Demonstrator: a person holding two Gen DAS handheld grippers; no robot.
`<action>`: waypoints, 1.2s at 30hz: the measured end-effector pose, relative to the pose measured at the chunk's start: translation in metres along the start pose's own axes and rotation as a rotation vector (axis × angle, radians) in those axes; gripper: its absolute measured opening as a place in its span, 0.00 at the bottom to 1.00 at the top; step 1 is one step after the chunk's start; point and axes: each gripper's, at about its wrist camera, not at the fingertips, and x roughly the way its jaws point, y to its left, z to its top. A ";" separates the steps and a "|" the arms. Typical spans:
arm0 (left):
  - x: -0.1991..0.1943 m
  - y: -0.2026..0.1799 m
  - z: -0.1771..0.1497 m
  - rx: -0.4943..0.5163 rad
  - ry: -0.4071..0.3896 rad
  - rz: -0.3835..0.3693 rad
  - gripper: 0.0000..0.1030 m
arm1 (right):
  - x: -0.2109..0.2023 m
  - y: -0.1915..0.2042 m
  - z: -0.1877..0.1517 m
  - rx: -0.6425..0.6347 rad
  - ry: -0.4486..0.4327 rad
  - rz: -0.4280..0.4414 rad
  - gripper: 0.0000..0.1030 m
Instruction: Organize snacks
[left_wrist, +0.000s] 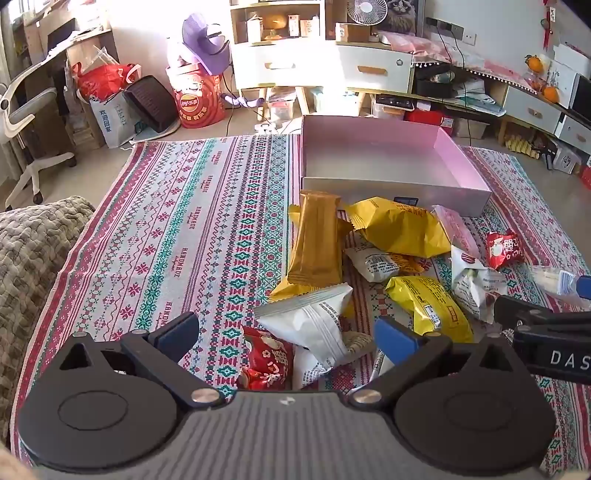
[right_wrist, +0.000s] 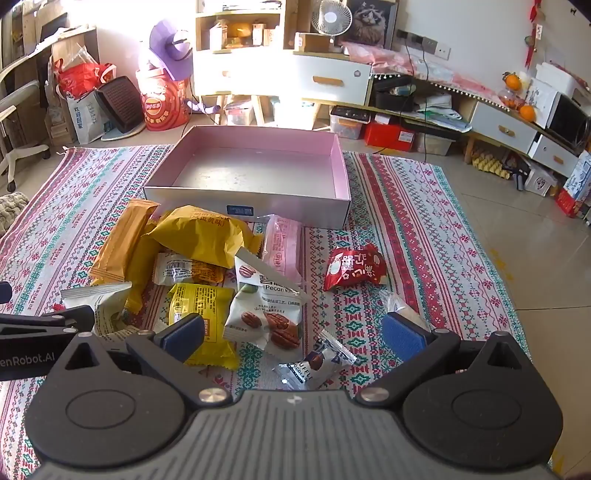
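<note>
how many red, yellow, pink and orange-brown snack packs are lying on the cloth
red packs: 2
yellow packs: 3, one mostly hidden under the bar
pink pack: 1
orange-brown bar pack: 1
total: 7

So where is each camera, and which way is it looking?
Left wrist: sits on the left gripper, looking forward over the snack pile at the pink box; its own open fingers show, plus the right gripper at the right edge.
Right wrist: sits on the right gripper, facing the same way; its open fingers show, the left gripper at the left edge.
Shared: box, patterned cloth, snacks.
</note>
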 end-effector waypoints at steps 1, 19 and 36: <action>0.000 -0.001 0.000 0.015 -0.012 0.017 1.00 | 0.000 0.000 0.000 0.001 0.002 -0.001 1.00; 0.000 -0.001 -0.001 0.010 0.000 0.009 1.00 | 0.000 0.000 0.000 -0.003 0.000 -0.005 1.00; 0.000 -0.001 -0.001 0.010 0.001 0.008 1.00 | 0.000 0.000 0.000 -0.003 0.000 -0.006 1.00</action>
